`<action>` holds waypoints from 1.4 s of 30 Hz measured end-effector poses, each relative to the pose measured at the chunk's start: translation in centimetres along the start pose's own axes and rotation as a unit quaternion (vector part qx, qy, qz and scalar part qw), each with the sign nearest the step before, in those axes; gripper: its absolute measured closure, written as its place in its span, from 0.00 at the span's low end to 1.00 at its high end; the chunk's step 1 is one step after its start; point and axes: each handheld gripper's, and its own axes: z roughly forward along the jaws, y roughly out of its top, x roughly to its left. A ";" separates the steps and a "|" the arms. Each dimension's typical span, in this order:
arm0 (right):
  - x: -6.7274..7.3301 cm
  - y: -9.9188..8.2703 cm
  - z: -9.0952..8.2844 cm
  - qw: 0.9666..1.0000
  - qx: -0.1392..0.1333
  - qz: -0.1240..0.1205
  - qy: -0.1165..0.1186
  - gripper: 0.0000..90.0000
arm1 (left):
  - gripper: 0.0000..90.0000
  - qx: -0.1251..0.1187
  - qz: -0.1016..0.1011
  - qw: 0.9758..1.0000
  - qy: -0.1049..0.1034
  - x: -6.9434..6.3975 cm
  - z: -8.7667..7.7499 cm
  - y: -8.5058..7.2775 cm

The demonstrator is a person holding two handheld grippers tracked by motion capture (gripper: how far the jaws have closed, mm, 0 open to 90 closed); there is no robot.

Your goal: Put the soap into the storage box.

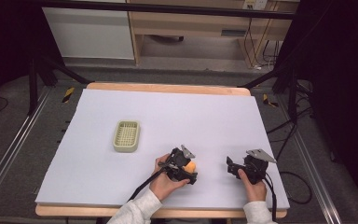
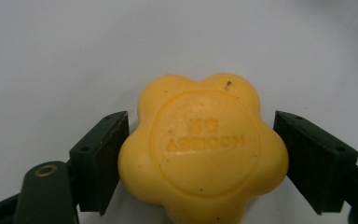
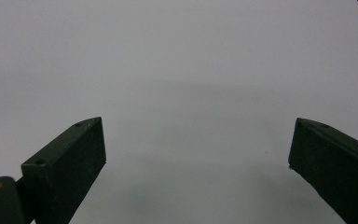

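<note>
A yellow soap (image 2: 203,151), shaped like a flower with letters pressed into its top, lies flat on the pale worktop (image 1: 121,186) near the person's side. The left tool (image 1: 185,166) is down around it, one black jaw on each side. In the left gripper view the jaw on the left side looks like it is right up against the soap, and the other jaw sits just beside it, maybe with a thin gap; it is hard to be sure. I think the tool is not squeezing the soap right now, so the soap rests on the worktop by itself.

The right tool (image 1: 242,169) waits well apart, off to the right. Its jaws stand wide with nothing between them, just bare worktop under them. It seems to be kept out of the way.

A small green soap dish (image 1: 126,136) with a ribbed floor sits farther back and to the left. It holds nothing, so the soap probably belongs there.
</note>
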 end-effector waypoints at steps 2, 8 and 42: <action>0.0 0.0 0.0 1.000 0.000 0.000 0.000 0.05 | 0.27 -0.001 -0.001 1.000 0.007 0.0 0.0 0.0; 0.0 0.0 0.0 1.000 0.001 0.000 -0.001 0.05 | 0.27 -0.001 0.004 1.000 0.006 0.0 -0.1 -0.1; 0.0 0.0 0.0 1.000 0.002 0.001 0.000 0.05 | 0.28 -0.002 0.028 1.000 0.002 0.2 -0.9 -0.5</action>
